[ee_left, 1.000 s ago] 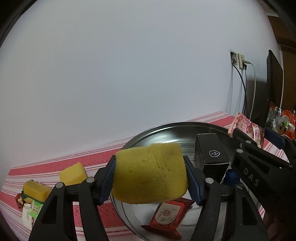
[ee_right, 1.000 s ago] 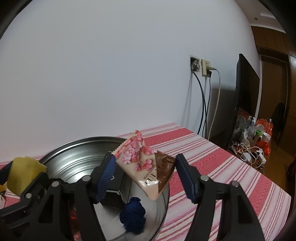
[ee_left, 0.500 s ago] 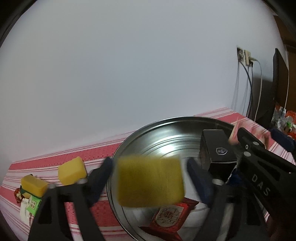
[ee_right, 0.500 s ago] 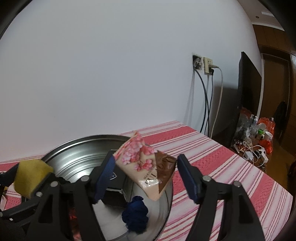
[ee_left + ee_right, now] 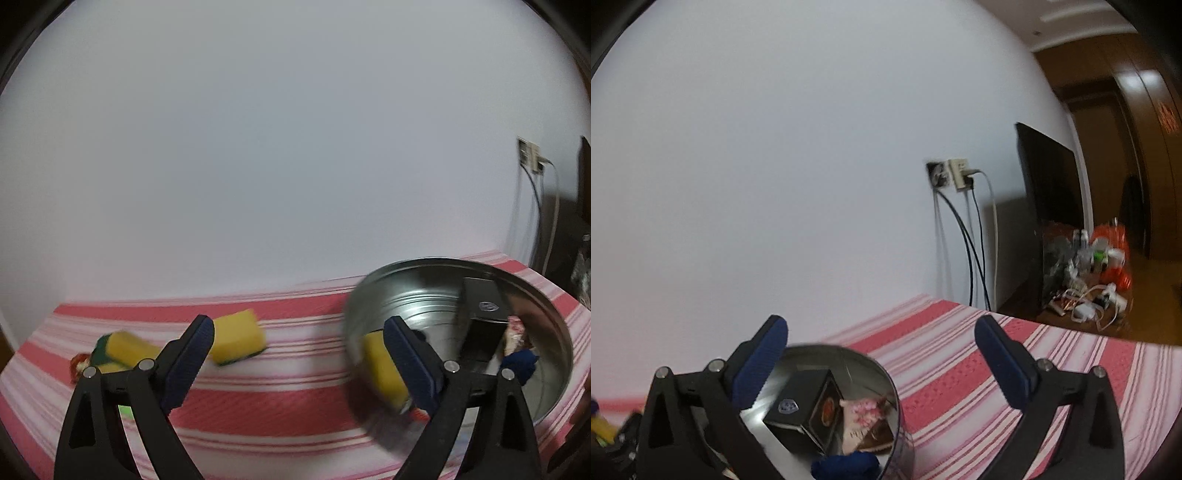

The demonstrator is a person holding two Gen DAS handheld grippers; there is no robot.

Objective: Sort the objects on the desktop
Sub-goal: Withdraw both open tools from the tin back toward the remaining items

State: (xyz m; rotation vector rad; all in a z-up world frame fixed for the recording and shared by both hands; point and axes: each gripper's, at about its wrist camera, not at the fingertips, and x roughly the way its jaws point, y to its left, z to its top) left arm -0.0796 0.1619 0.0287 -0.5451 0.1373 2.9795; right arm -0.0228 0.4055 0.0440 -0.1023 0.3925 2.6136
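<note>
My left gripper point(image 5: 299, 354) is open and empty above the striped cloth, left of the round metal tin point(image 5: 554, 354). A yellow sponge point(image 5: 382, 367) lies inside the tin by my right finger, with a black box point(image 5: 480, 325), a pink flowered packet point(image 5: 517, 334) and a blue object point(image 5: 519, 363). Two more yellow sponges point(image 5: 238, 338) point(image 5: 127, 349) lie on the cloth to the left. My right gripper point(image 5: 882, 358) is open and empty above the tin point(image 5: 892, 391), where the black box point(image 5: 803, 406) and the packet point(image 5: 866, 417) show.
The red and white striped cloth point(image 5: 258, 406) covers the table up to a white wall. Wall sockets with cables point(image 5: 955, 173), a black screen point(image 5: 1047, 177) and floor clutter point(image 5: 1086, 266) stand at the right. Small packets point(image 5: 79, 363) lie at the far left.
Both grippers have opened. The sponge dropped from my left gripper into the tin and the pink packet dropped from my right gripper into it. The left gripper swung left, the right one lifted.
</note>
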